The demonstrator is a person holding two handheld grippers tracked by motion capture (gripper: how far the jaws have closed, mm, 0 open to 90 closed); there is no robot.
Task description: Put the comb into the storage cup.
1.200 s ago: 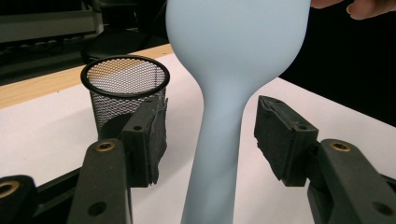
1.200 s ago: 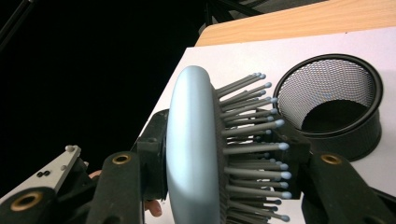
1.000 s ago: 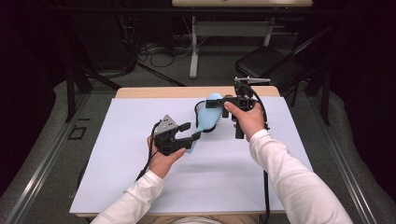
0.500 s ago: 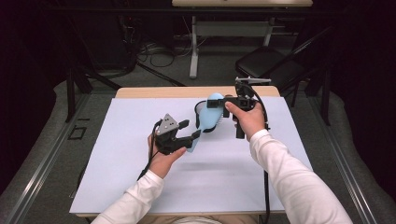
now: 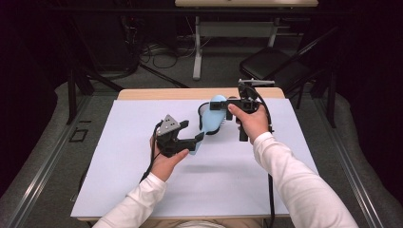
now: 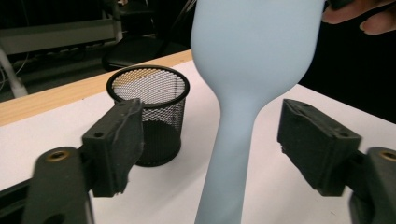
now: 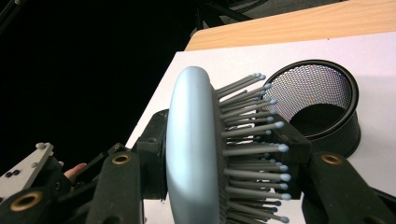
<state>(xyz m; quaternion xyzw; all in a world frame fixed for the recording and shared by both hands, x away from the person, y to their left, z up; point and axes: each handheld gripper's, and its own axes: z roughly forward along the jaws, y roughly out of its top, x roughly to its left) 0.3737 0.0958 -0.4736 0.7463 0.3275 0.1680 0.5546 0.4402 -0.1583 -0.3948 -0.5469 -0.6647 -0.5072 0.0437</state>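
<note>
Pale blue plastic is what I have in hand: a hairbrush (image 5: 211,121) held up over the far half of the white worktop (image 5: 119,190), nearer its far edge than its near one. My right gripper (image 7: 224,158) is clamped on the brush head, one pad on the smooth back and the other in among the grey bristles (image 7: 252,140). My left gripper (image 6: 210,149) has just been opening; its pads stand wide on either side of the handle without touching it. A black mesh cup (image 6: 148,116) stands on the worktop just behind the brush, close to the far edge.
</note>
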